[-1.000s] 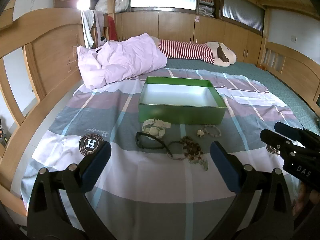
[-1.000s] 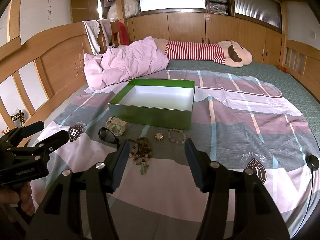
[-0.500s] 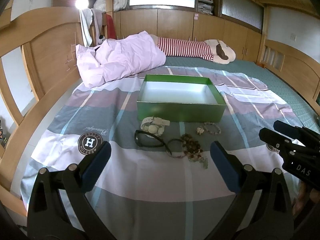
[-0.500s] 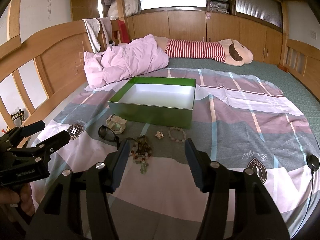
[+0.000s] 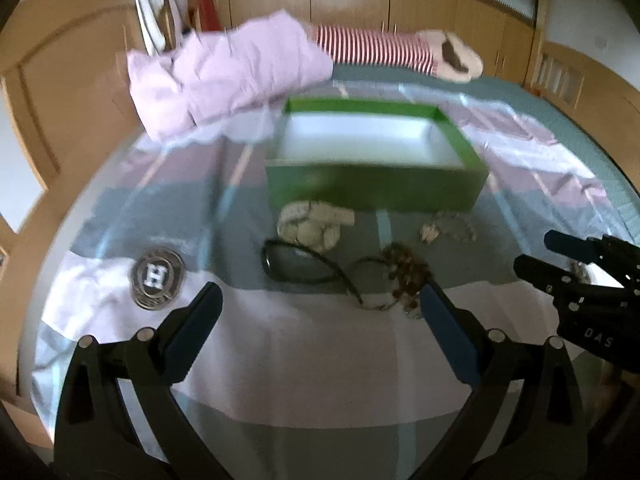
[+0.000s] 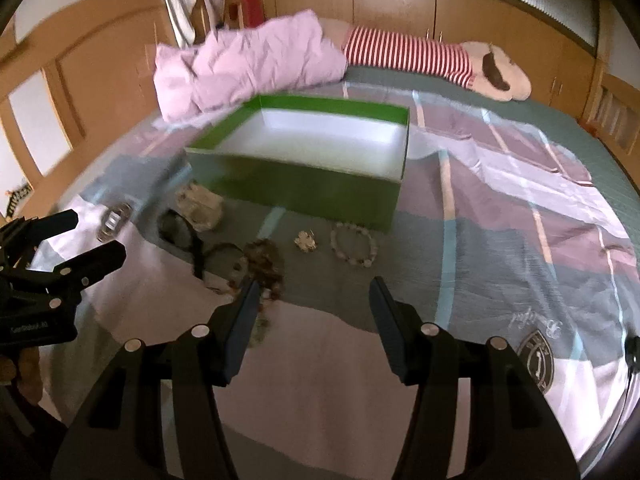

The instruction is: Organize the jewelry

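At the bottom of each wrist view, the left gripper (image 5: pixel 318 304) and the right gripper (image 6: pixel 312 296) are hovering over the bed's striped blanket (image 6: pixel 500 216), jaws released and gripping nothing. Just beyond them, mid-frame, the jewelry is lying loose on the blanket: a dark beaded necklace (image 6: pixel 266 262), a black band (image 5: pixel 294 266), a pale watch (image 5: pixel 312 226), a small charm (image 6: pixel 306 240) and a bead bracelet (image 6: pixel 354 244). Farther back, the open green box (image 6: pixel 316 190) is sitting with its white inside bare, and a pink quilt (image 5: pixel 224 76) is lying behind it at upper left.
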`<state>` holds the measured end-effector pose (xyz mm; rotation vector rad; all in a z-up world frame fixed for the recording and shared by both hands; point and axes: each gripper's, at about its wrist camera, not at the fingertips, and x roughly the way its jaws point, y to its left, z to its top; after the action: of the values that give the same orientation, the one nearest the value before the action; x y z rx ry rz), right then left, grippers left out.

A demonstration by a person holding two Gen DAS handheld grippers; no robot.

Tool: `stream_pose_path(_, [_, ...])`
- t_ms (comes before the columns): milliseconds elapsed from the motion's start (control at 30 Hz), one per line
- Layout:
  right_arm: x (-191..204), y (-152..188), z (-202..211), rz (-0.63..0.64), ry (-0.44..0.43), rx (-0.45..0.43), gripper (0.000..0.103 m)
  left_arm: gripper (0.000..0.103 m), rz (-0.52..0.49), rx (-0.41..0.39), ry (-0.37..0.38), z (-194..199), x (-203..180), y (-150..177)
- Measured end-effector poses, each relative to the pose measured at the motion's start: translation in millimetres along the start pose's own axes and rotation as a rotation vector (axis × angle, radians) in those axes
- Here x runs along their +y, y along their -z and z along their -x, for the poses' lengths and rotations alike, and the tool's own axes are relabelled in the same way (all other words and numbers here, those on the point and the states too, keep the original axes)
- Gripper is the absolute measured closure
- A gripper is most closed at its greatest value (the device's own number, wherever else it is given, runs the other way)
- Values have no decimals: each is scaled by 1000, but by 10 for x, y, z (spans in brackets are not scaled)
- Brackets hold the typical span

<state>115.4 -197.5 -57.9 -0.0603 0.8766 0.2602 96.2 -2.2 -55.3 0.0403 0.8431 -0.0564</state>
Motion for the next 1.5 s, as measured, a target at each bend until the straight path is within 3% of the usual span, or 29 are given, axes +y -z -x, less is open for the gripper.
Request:
stream_pose_path(133, [63,-45,-279,86,29,33,47,15,-34,64,-5,-347,-56,5])
stream_pose_path(267, [-18,-101,-592,104,41,84,52,34,-67,124,-11,-676,-116,17])
stream_pose_path(400, [-144,-142,-786,91,41,123,61,51,-32,168,12,-836,-90,25])
stream_pose_path(567, [-251,-183,-927,90,45,138,63,52,-22,209,41,-967,-147,29])
stream_pose_path(767, [-338,-181,-1142,96,33,173,69,52,-33,245,26,-1156,-246,34])
stream_pose_path(1000, [-380,-229,-1196,82,-9,167,71,56,-9,241,15,-1286,-242,-76])
stream_pose_path(1033, [-381,-233,-1191,84,-9,162,76,61,-7,235,14,-1279,-254,-80])
stream_pose_path(1100, [-380,-243,-1186,82,-8,160,83,93,-9,228,16,-1273,-257,-95])
stream_pose_path(1167, [-371,-260,-1145,79,-4,151,88,98,-15,228,25,-1242,-291,-98])
stream_pose_path(1200, [-360,-271,-1114,80,-2,139,96,99,-23,224,27,-1219,-308,-93])
stream_pose_path(1500, [-313,-397,-730,97,-35,53,96,99,-30,65,56,-622,-239,-261])
